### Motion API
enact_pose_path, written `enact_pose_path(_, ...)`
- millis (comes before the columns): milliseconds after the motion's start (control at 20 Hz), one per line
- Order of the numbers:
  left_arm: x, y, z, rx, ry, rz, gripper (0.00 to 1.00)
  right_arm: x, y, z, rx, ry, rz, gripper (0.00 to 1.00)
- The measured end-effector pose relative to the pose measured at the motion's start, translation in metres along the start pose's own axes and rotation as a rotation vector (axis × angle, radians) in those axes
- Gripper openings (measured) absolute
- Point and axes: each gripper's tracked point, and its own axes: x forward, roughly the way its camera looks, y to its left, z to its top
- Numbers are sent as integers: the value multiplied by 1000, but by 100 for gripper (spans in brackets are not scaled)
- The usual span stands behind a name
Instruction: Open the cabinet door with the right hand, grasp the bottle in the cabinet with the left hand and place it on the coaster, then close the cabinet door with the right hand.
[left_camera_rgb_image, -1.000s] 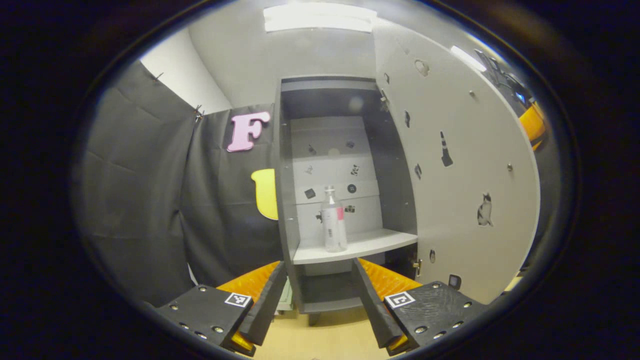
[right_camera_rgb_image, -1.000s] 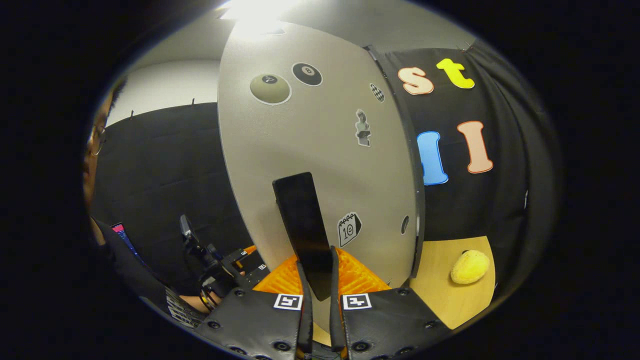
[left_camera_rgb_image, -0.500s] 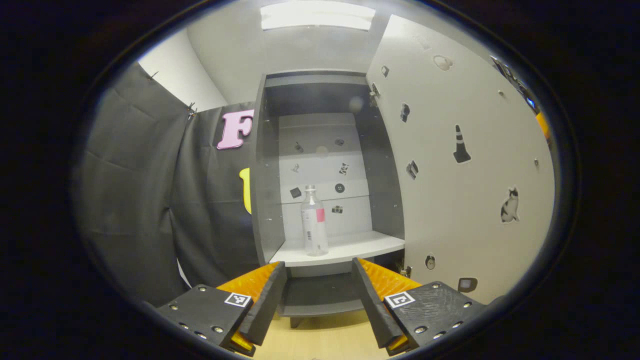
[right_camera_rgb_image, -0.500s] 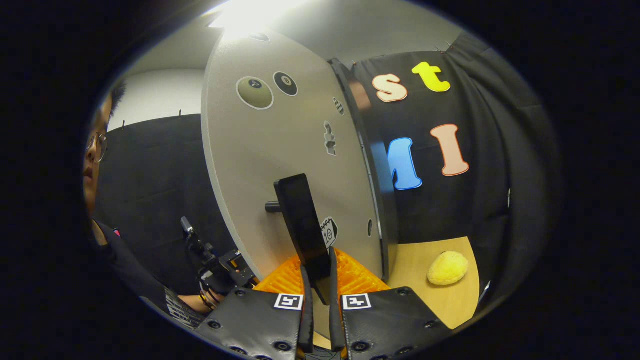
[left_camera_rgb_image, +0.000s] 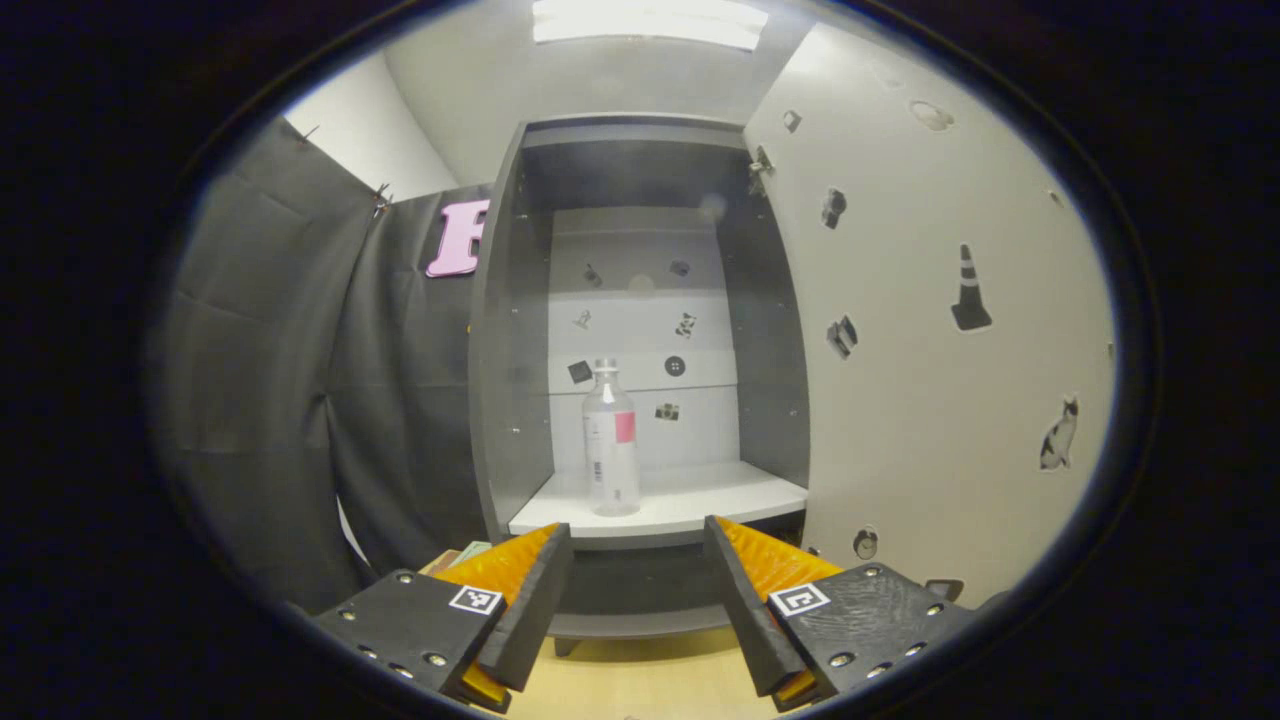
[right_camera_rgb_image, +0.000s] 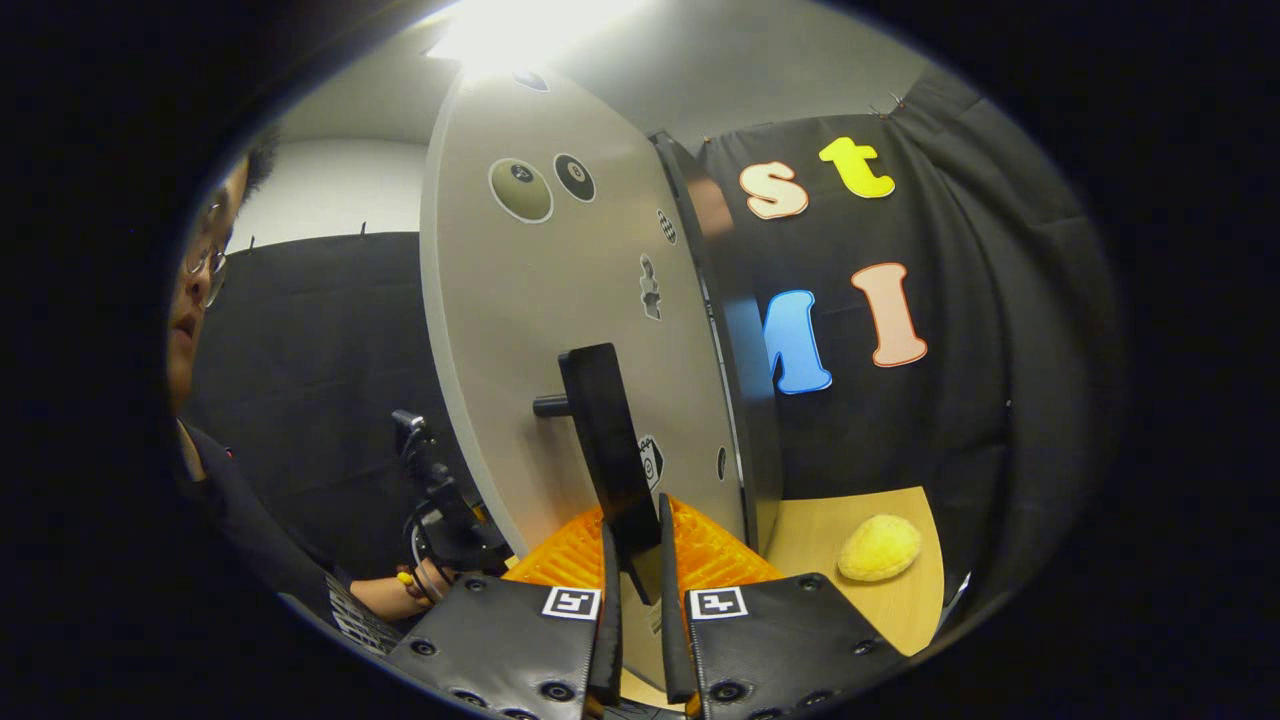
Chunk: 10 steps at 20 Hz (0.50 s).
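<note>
Right now the cabinet door (left_camera_rgb_image: 930, 330) is standing wide open, swung off to the right of the cabinet (left_camera_rgb_image: 640, 380) in the left gripper view, its pale face dotted with small stickers. The bottle (left_camera_rgb_image: 611, 440) is sitting upright on the white shelf (left_camera_rgb_image: 700, 500) inside, towards the shelf's left half, clear with a pale cap and a pink patch on its label. The left gripper (left_camera_rgb_image: 637, 590) is hovering in front of the cabinet, below the shelf edge, its jaws spread wide with nothing between them and well apart from the bottle.

Over in the right gripper view, the right gripper (right_camera_rgb_image: 636, 620) is pinching the black handle (right_camera_rgb_image: 608, 450) of the door, both fingers pressing on its lower end. The handle is standing off the door's outer face (right_camera_rgb_image: 560, 330) on a short dark peg. A yellow lumpy object (right_camera_rgb_image: 880, 547) is lying on the wooden tabletop (right_camera_rgb_image: 840, 590) to the right of the door. At the left edge a person in a dark sleeve (right_camera_rgb_image: 260, 540) is standing, and their hand is holding the other gripper lower down.
</note>
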Motion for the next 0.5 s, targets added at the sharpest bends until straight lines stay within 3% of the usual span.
enact_pose_path(150,24,15,-1,-15,30,20,79,-23,-1,-8,39,27,47,24)
enact_pose_path(400,68,24,5,-36,50,21,80,-57,-72,-13,22,4,-208,24)
enact_pose_path(450,78,24,10,-33,42,17,80,-63,-84,-14,32,3,-256,15)
enact_pose_path(500,89,25,15,-26,35,13,80,-68,-95,-17,34,1,-301,30)
